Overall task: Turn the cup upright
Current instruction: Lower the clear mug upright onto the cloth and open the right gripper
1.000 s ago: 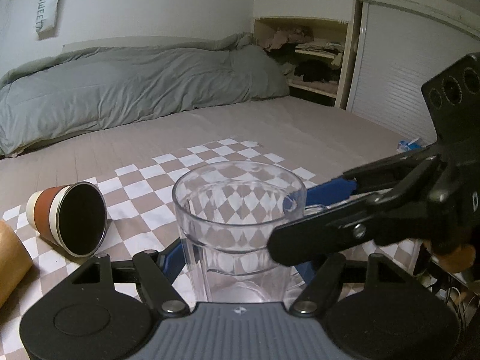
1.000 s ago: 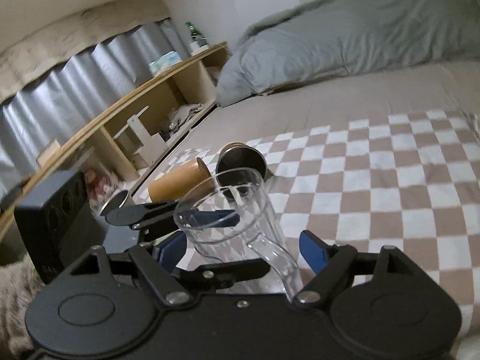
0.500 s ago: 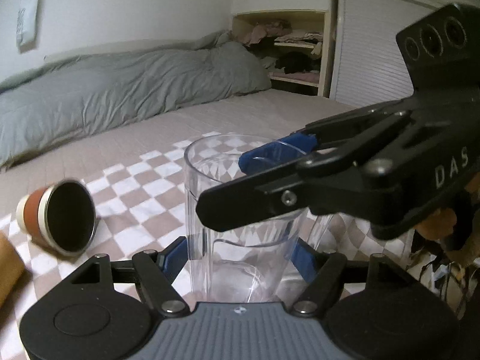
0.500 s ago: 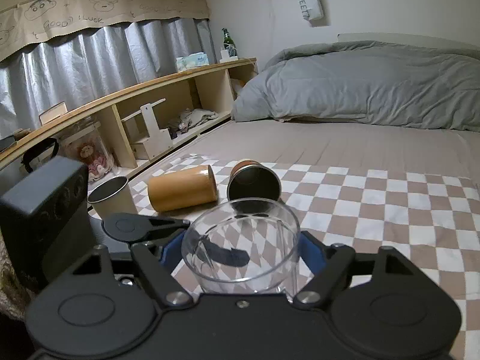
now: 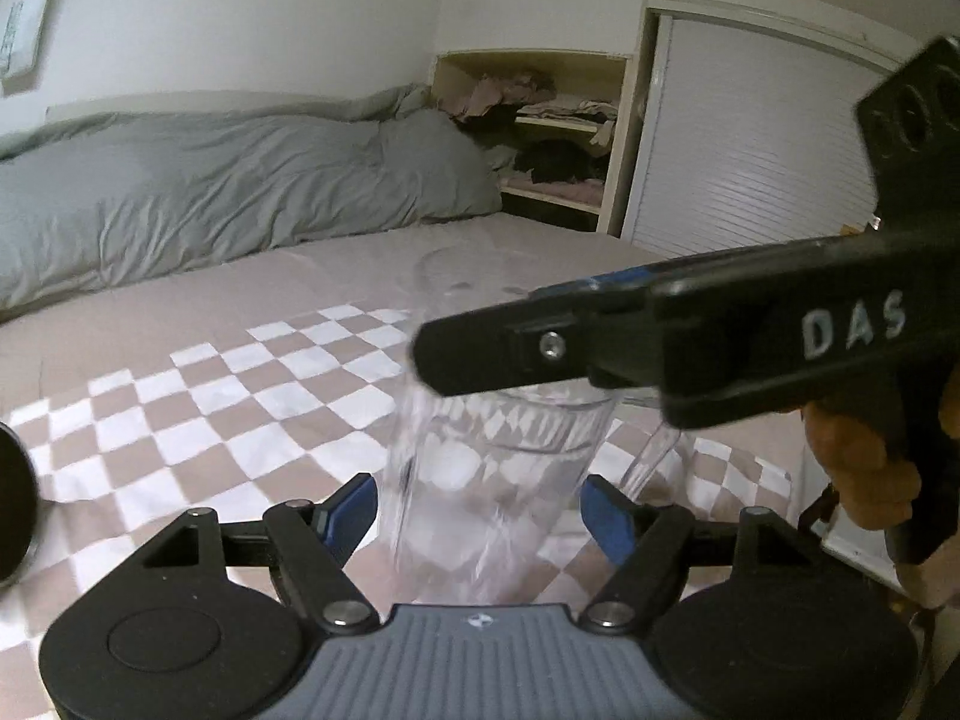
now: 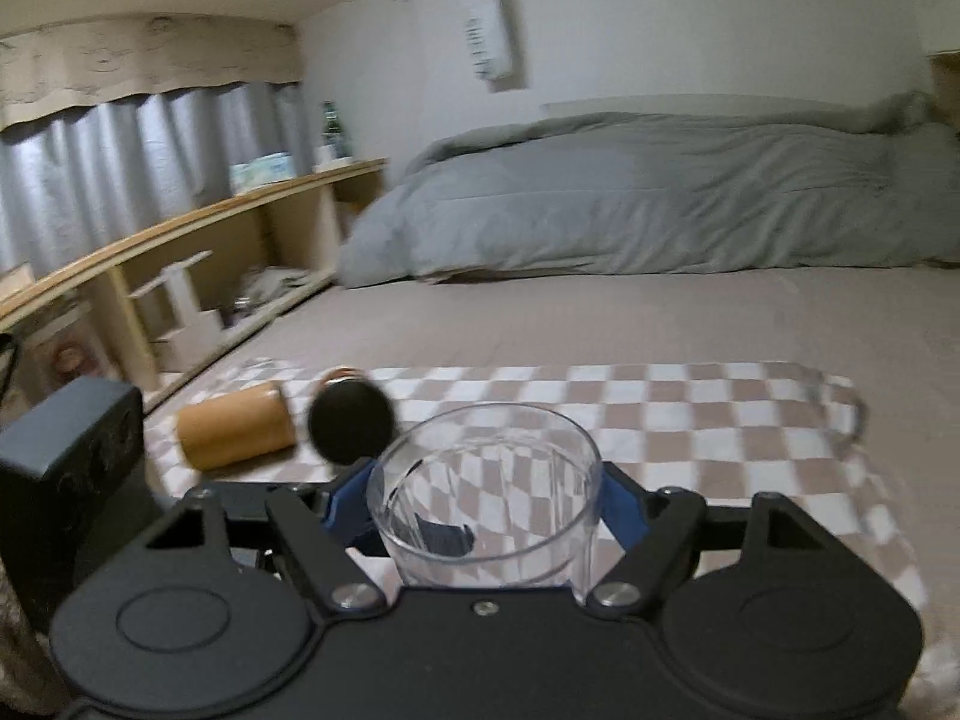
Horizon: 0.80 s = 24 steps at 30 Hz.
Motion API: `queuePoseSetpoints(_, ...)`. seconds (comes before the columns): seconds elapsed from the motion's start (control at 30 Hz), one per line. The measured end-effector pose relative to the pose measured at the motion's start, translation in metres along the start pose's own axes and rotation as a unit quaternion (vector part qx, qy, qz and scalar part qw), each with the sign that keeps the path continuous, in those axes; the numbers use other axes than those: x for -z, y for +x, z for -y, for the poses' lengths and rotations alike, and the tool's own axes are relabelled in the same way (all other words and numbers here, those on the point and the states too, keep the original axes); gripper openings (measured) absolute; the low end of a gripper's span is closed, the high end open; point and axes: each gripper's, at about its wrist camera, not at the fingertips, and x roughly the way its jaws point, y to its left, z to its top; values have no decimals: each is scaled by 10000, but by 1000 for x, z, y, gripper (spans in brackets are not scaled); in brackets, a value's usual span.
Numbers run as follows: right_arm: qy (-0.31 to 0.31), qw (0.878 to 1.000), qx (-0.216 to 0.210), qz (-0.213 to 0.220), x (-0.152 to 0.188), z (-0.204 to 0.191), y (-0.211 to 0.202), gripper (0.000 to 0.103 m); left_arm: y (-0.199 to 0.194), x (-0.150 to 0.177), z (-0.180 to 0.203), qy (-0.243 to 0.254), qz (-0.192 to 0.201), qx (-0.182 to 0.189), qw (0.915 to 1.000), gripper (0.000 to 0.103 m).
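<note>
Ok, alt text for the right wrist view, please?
A clear ribbed plastic cup stands upright, mouth up, between the right tongs' blue pads, above a beige-and-white checkered cloth. Behind it, a tan cylindrical cup and a dark-mouthed metal cup lie on their sides; the view is blurred.

Clear glass cup [image 6: 485, 492] stands upright between my right fingers [image 6: 621, 507], filling the gap; no room there for anything else. Same cup sits between my left fingers [image 5: 351, 510], slight clearance either side. My right gripper's black body [image 5: 720, 348] crosses over the cup from the right, blocking that approach. Left flank: a wooden cup [image 6: 235, 433] and a dark-mouthed cup [image 6: 351, 425] lie on the checkered cloth [image 6: 720, 420], touching. Cloth ahead and rightward is open.
</note>
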Motion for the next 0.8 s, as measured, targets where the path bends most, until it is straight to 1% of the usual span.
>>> queuePoseSetpoints(0.03,-82,9997,220,-2,1,3,0,78,4,-1,1,-34,-4,-17,10000,77)
queuePoseSetpoints(0.1,-83,9988,490,-6,2,11,0,78,11,-2,1,-96,-8,-36,9999,77)
queuePoseSetpoints(0.23,238,9969,748,6,2,33,-2,78,16,-3,-3,-214,-59,-33,9997,77)
queuePoseSetpoints(0.33,334,9958,850,-15,1,40,1,78,17,-4,-6,-212,-91,-60,9997,78)
queuePoseSetpoints(0.4,286,9960,848,-39,2,38,3,78,15,-4,-8,-250,-114,-109,9996,78)
queuePoseSetpoints(0.47,194,9960,867,-55,1,34,6,78,12,-4,-11,-297,-133,-158,9993,81)
queuePoseSetpoints(0.5,164,9960,882,-58,0,31,6,78,10,-4,-12,-312,-130,-185,9993,85)
queuePoseSetpoints(0.67,186,9952,950,-170,-4,27,6,79,-6,-7,-16,-369,-127,-307,9988,90)
queuePoseSetpoints(0.7,205,9949,979,-148,-5,26,4,84,-10,-8,-17,-387,-131,-350,9986,93)
queuePoseSetpoints(0.73,201,9945,1028,-84,-6,25,0,91,-15,-9,-17,-414,-131,-395,9983,96)
queuePoseSetpoints(0.8,211,9938,1096,-22,-10,22,-7,98,-25,-13,-15,-462,-121,-519,9975,98)
